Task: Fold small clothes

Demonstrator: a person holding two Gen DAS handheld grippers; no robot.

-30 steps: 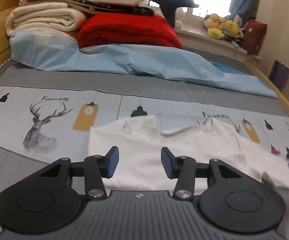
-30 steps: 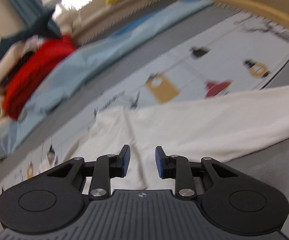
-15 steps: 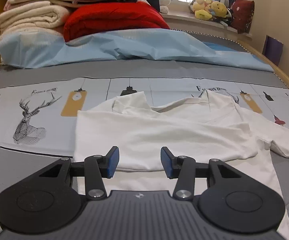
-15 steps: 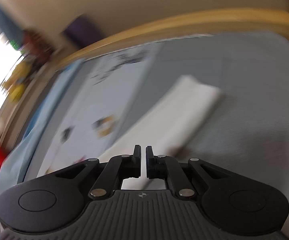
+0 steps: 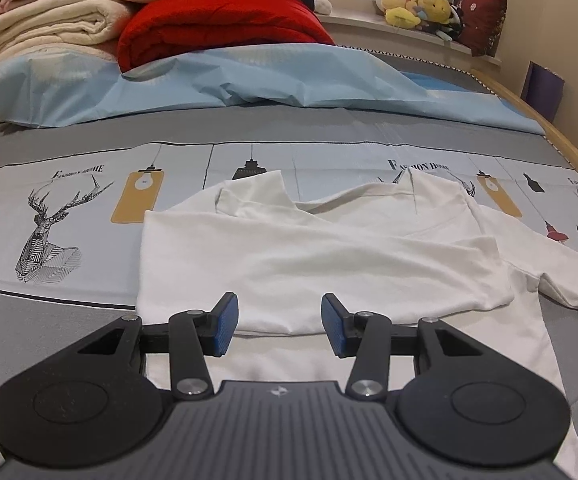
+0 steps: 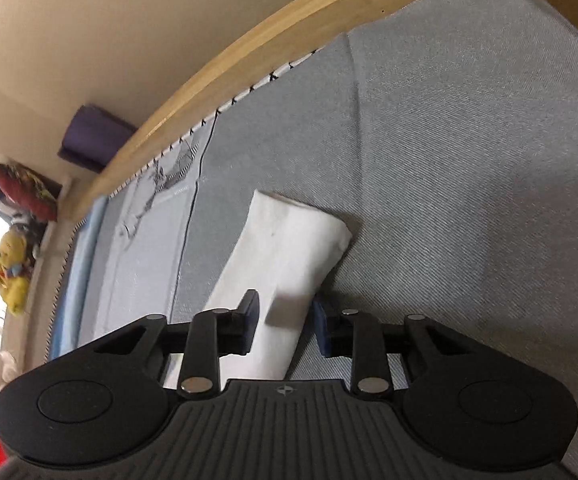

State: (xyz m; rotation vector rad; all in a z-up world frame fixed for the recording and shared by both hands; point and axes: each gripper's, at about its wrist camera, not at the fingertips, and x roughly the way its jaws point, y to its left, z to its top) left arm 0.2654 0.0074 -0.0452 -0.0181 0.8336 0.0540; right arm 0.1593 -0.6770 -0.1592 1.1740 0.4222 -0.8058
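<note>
Left gripper (image 5: 276, 323): fingers apart, empty, poised low over the near fold of the white shirt (image 5: 309, 256), which lies on the bed (image 5: 69, 152) with one sleeve already folded across. Right gripper (image 6: 285, 326): fingers apart astride the other sleeve (image 6: 289, 256), apparently placed to pinch it and carry it inward.

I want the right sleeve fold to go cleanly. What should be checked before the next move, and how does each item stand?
1. Right tool open around the sleeve: ok.
2. Left tool open, holding nothing: ok.
3. Left sleeve already folded across the white shirt: ok.
4. Right sleeve lying straight on the bed sheet: ok.
5. Shirt body free of wrinkles: not ok, some creases.
6. Right tool's fingers touching the cloth: cannot tell.
</note>
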